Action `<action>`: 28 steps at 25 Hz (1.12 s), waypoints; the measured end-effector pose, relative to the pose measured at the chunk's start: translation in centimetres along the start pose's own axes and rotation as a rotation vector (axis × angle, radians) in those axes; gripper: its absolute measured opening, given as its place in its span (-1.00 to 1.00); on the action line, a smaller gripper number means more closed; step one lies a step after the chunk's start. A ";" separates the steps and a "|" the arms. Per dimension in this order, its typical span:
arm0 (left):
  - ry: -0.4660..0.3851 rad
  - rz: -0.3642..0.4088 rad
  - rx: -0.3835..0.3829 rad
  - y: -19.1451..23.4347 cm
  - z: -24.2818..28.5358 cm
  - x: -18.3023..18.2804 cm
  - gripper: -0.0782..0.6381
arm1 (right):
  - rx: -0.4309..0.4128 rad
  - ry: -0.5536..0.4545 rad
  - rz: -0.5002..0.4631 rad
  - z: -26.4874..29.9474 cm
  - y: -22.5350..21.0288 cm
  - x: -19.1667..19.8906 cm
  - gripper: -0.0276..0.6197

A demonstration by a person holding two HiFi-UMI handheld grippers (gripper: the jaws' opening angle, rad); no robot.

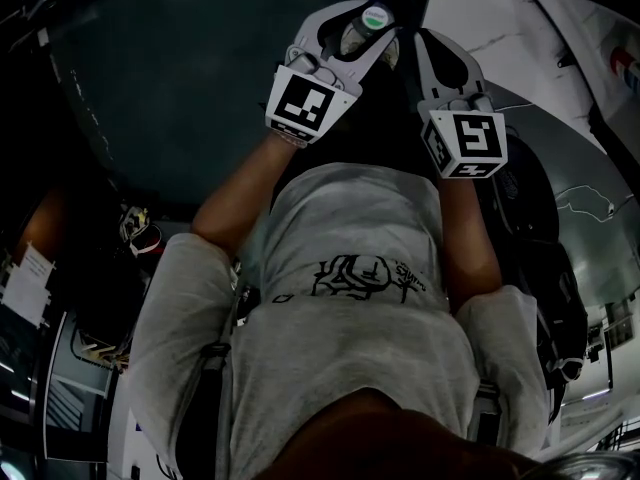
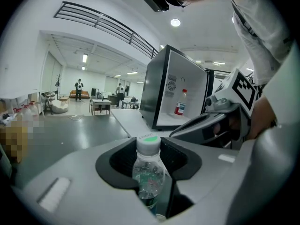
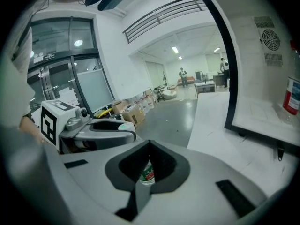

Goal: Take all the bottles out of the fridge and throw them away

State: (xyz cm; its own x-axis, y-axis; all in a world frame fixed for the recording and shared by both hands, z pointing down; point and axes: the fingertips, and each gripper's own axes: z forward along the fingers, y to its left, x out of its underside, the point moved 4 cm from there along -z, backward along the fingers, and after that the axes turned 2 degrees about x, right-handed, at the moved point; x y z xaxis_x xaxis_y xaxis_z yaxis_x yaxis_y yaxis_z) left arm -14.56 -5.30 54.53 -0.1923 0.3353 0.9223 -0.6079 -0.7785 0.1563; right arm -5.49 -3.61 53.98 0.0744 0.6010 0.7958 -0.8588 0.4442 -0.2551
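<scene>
Left gripper (image 2: pixel 150 159): jaws wide, clamped round a clear bottle (image 2: pixel 148 173) with a green-topped white cap.
Right gripper (image 3: pixel 146 168): jaws closed together, nothing held; a green-and-red label showed past them, possibly that same bottle.
Fridge (image 2: pixel 157 88): door open, on the bench (image 2: pixel 132 122); a red-labelled bottle (image 2: pixel 180 108) stood inside.

No word or number can be made out anywhere. The bottle (image 2: pixel 149 175) between the left gripper's (image 2: pixel 150 156) jaws carries a green-and-red label and faint raised lettering on its cap (image 2: pixel 149 142), both too small to read. Beyond that gripper's tips, the fridge (image 2: pixel 154 93) shows a round sticker (image 2: pixel 171 86) on its white inner face (grey print, illegible) and a red-labelled bottle (image 2: pixel 180 106). Behind the gripper, the shirt (image 1: pixel 350 218) bears a black graphic (image 1: pixel 365 276) with unreadable script.
</scene>
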 end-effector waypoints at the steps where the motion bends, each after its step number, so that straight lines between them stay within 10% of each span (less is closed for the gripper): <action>1: 0.003 -0.002 0.002 0.0 0.1 0.3 -0.34 | 0.001 0.002 0.001 0.2 -0.1 0.2 -0.89; 28: 0.075 -0.042 0.027 0.7 2.2 7.8 -0.34 | 0.029 0.053 0.072 3.7 0.8 5.9 -0.89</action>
State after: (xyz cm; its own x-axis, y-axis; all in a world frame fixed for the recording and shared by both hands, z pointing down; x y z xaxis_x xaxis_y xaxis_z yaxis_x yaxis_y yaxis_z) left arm -14.82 -4.37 62.58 -0.2250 0.4060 0.8858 -0.5961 -0.7765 0.2045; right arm -7.64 -2.20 60.51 0.0378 0.6658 0.7452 -0.8772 0.3794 -0.2944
